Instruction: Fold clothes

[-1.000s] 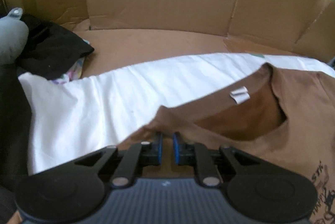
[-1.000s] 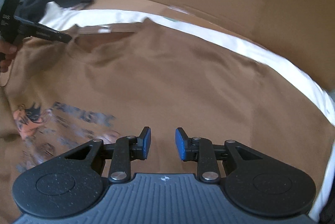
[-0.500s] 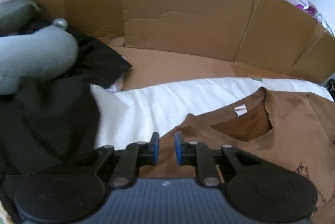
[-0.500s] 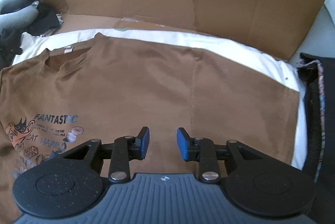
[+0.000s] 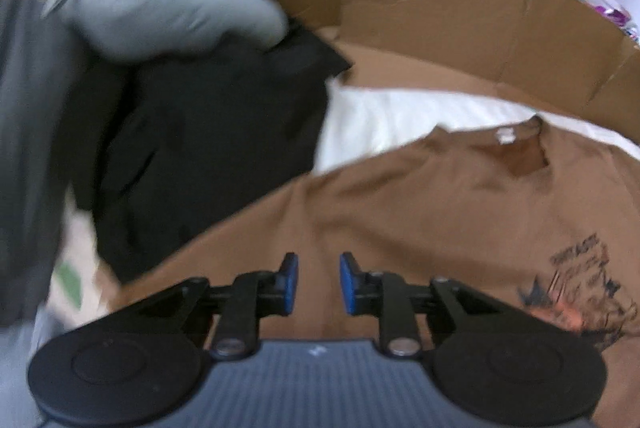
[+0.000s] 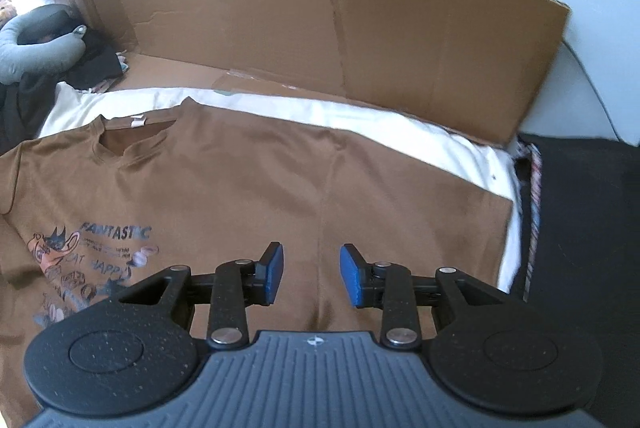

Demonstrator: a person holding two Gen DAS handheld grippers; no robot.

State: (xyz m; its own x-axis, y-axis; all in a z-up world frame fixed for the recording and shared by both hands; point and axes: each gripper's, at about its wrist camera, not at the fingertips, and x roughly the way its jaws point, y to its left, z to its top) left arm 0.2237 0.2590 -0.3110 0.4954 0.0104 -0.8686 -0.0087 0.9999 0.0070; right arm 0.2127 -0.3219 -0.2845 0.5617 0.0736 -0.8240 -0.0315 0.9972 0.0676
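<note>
Since a second ago both cameras have pulled back and up: the left view then sat close over the collar, and now takes in the shoulder, more of the black clothes [image 5: 208, 148] and the grey cushion [image 5: 168, 16]. The right view now shows the whole upper shirt.

The brown shirt [image 6: 248, 180] lies flat, print up, on the white sheet [image 6: 460, 148], with the cardboard wall [image 6: 320, 28] behind.

The left gripper [image 5: 319, 282] hangs above the shirt's shoulder, its jaws opening, nothing between them. The right gripper [image 6: 312, 274] hangs over the shirt's middle, jaws parted and empty.

A dark cloth [image 6: 580, 208] lies right of the sheet.
</note>
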